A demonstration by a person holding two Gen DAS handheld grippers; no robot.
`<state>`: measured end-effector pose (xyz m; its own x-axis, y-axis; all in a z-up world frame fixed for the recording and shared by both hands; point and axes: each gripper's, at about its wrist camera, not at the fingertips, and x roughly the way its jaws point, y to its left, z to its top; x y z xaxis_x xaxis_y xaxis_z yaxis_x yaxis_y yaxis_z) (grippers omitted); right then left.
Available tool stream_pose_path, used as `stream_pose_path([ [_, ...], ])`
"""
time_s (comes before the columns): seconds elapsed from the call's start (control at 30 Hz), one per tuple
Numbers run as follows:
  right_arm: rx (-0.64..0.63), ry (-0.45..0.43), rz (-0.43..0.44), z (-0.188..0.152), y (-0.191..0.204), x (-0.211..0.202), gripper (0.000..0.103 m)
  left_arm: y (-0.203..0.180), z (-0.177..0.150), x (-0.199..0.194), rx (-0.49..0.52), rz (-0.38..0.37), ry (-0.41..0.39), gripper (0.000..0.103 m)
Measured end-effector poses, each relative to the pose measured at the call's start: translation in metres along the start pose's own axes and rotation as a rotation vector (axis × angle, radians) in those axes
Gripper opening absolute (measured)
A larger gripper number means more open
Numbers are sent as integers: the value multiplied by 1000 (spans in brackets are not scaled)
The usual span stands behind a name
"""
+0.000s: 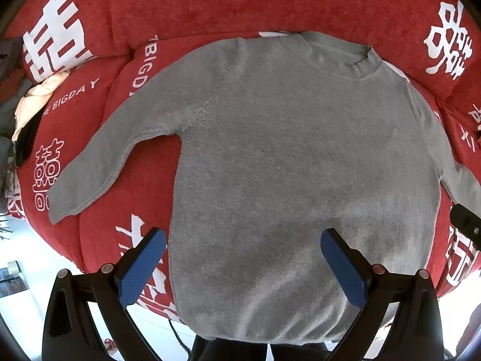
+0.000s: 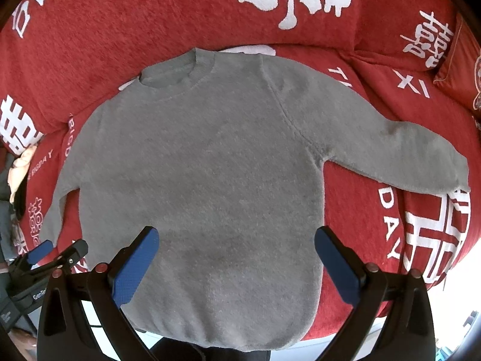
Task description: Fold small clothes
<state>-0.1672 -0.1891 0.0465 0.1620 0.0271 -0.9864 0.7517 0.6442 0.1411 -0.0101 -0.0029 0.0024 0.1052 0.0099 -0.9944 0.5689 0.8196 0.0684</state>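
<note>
A small grey knit sweater [image 1: 285,156] lies flat on the red sofa, neck away from me, hem at the near edge, both sleeves spread out to the sides. My left gripper [image 1: 243,240] hangs above the lower left part of its body, blue pads wide apart, nothing between them. In the right wrist view the same sweater [image 2: 204,174] fills the middle, and my right gripper [image 2: 237,237] hovers open over its lower body. The left gripper's tips [image 2: 60,249] show at the lower left there, beside the left sleeve [image 2: 51,213]. The right sleeve [image 2: 405,156] stretches far right.
The red sofa cover [image 1: 210,6] with white lettering rises into back cushions behind the sweater. A heap of pale and dark clothes [image 1: 33,108] lies at the far left. The seat's front edge [image 2: 375,319] drops to a light floor.
</note>
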Motion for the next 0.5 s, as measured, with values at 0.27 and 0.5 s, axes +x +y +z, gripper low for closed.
stream_pose_path([
  [0.27,-9,2,3,-1,0,-1,103,0,-3,0,-5,11,-19,103],
  [0.5,-9,5,6,-2,2,0,103,2,-5,0,-12,17,-9,103],
])
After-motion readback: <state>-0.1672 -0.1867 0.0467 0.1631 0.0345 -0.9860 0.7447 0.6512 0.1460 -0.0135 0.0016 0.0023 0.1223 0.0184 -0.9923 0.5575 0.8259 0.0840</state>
